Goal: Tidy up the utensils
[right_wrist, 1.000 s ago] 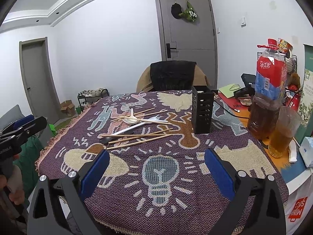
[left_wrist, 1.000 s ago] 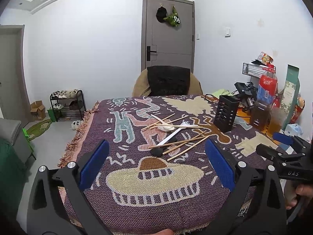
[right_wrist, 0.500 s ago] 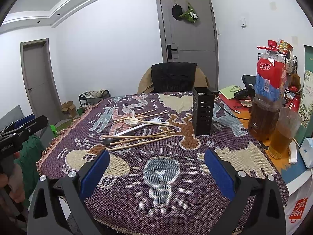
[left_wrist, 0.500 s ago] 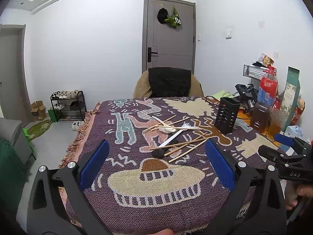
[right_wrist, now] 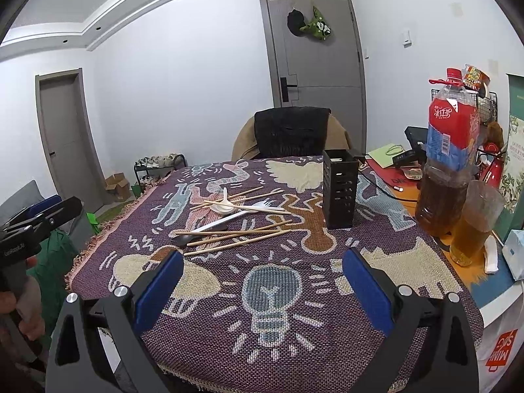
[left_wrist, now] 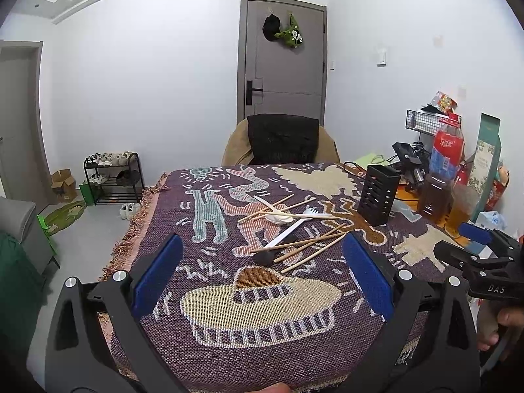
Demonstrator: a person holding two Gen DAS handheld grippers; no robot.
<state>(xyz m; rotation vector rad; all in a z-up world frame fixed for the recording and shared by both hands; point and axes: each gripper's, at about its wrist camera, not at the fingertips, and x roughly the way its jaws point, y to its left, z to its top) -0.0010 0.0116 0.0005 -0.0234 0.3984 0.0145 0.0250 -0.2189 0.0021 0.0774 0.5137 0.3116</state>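
A loose pile of utensils lies mid-table on a patterned purple cloth [left_wrist: 209,281]: several wooden chopsticks [left_wrist: 308,245], a white plastic fork [left_wrist: 291,226], a white spoon [left_wrist: 275,216] and a black spoon [left_wrist: 267,256]. The pile also shows in the right wrist view [right_wrist: 235,226]. A black slotted holder [left_wrist: 378,198] [right_wrist: 340,193] stands upright to the right of it. My left gripper [left_wrist: 260,281] is open and empty over the near table edge. My right gripper [right_wrist: 260,291] is open and empty, also short of the pile.
A large tea bottle [right_wrist: 447,163] and a cup of amber drink [right_wrist: 471,226] stand at the table's right edge, with a tissue pack [right_wrist: 515,252] and clutter behind. A chair [left_wrist: 281,140] is at the far side. A shoe rack [left_wrist: 113,177] stands left.
Both grippers have risen or tilted slightly, so the table sits a little lower in view. Jaws stay open. Nothing on the table has moved.
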